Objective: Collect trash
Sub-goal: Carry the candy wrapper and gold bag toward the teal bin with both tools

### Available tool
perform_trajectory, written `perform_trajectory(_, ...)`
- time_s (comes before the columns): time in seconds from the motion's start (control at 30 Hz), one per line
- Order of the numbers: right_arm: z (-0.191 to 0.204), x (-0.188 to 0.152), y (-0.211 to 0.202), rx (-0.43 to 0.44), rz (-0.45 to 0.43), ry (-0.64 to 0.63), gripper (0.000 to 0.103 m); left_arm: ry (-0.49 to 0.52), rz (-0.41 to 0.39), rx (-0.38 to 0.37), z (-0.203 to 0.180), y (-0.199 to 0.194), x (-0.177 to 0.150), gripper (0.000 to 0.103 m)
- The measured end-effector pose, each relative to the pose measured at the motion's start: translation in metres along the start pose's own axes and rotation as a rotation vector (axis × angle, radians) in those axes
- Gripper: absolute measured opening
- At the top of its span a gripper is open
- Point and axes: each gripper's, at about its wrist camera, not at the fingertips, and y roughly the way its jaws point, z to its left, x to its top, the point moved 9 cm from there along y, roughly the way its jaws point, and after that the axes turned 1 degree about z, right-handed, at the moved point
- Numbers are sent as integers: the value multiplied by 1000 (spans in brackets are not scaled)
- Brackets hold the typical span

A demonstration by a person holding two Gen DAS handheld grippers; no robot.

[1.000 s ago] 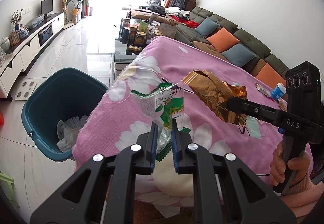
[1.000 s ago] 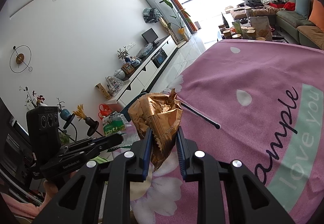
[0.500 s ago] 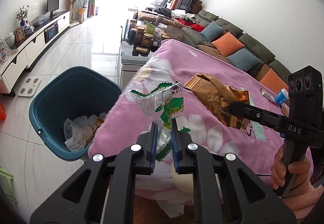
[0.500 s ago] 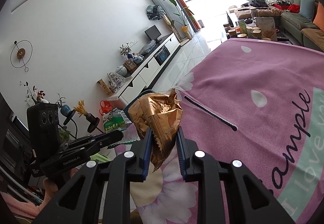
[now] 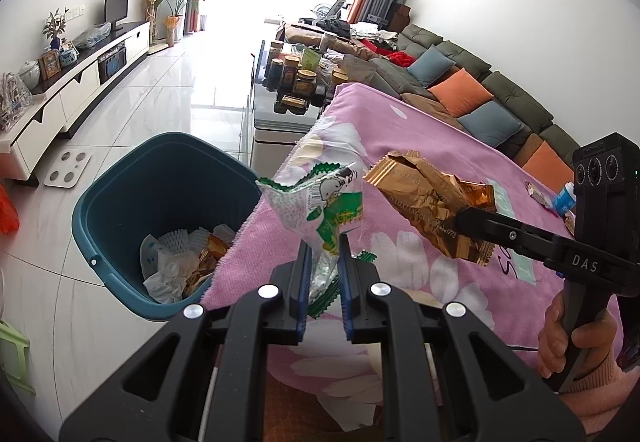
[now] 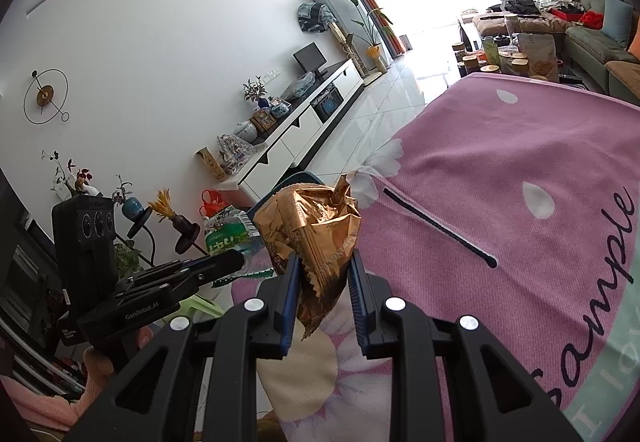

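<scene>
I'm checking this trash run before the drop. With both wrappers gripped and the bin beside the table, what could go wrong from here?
1. The green wrapper in the left gripper hangs over the pink cloth, not the teal bin; released now, it would likely land on the table.
2. The gold wrapper in the right gripper is farther from the bin, and might bump the left gripper crossing over.

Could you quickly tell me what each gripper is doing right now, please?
Left gripper: closed on the green-and-clear wrapper.
Right gripper: closed on the gold foil wrapper.
</scene>
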Motion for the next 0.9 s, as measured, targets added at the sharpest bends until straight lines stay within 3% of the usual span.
perform_trajectory(0.9,23,6,25,28,21,-44,22,-36,-35,49,19,-19,7,13)
